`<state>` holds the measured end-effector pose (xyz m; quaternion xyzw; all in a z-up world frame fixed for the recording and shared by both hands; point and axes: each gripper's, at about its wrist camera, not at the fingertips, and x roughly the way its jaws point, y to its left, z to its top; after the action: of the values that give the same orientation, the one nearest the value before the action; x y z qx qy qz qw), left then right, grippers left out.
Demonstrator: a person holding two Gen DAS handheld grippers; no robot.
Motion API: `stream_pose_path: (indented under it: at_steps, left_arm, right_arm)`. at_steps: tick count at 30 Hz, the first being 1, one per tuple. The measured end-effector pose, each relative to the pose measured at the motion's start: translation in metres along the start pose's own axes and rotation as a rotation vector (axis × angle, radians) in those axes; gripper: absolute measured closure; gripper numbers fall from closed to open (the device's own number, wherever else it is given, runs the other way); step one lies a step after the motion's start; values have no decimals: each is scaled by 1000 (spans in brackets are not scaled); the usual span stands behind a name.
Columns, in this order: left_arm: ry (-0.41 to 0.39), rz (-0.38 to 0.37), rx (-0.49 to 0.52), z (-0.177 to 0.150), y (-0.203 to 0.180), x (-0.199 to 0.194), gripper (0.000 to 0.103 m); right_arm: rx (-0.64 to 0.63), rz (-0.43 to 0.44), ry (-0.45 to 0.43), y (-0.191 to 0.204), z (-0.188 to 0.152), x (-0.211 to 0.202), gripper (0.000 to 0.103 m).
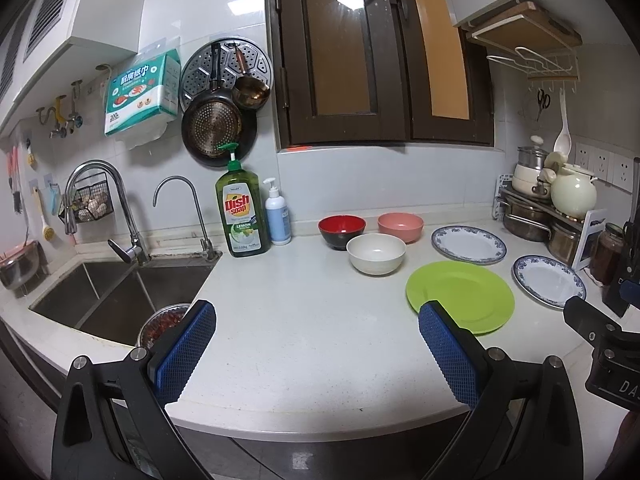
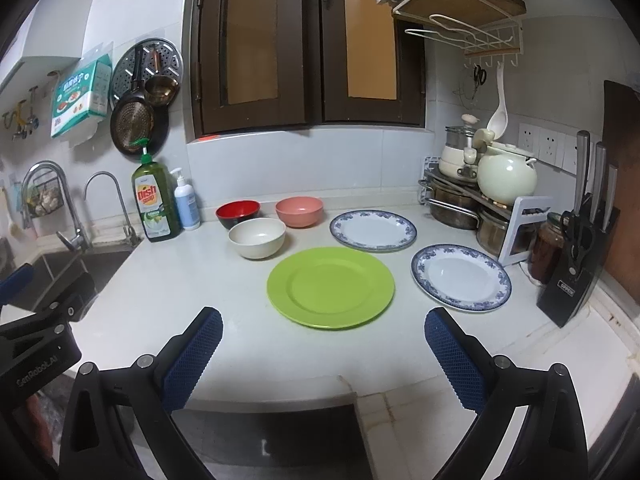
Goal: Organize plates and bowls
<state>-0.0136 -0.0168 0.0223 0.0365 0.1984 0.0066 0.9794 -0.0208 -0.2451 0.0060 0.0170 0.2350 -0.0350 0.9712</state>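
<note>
Fingers (image 2: 452, 354) of the right gripper (image 2: 323, 344) are spread wide and hold nothing, hovering over the table (image 2: 280, 356) edge just before the green plate (image 2: 330, 287); the left gripper (image 1: 316, 344) is equally wide and empty. Right of the green plate lies a blue-rimmed plate (image 2: 461, 277), with a second blue-rimmed plate (image 2: 373, 231) behind it. Beyond the green plate's left side sits the white bowl (image 2: 257, 237), then the red bowl (image 2: 238, 213) and pink bowl (image 2: 299, 211), all apart.

White tiled wall (image 1: 400, 184), brown window (image 2: 308, 40), countertop (image 1: 300, 320)
</note>
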Motion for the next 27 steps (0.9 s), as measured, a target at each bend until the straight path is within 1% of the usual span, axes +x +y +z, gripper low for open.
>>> stream_pose_path:
  at_steps: [13,27]
  left_arm:
    - [4,-7,3,1,-2,-3,0]
    - [12,-31,5,1,-5,-5,0]
  right_arm:
    - [0,-4,-12,-1,0,-5,1]
    - [4,-5,-23,-4,0,-12,1]
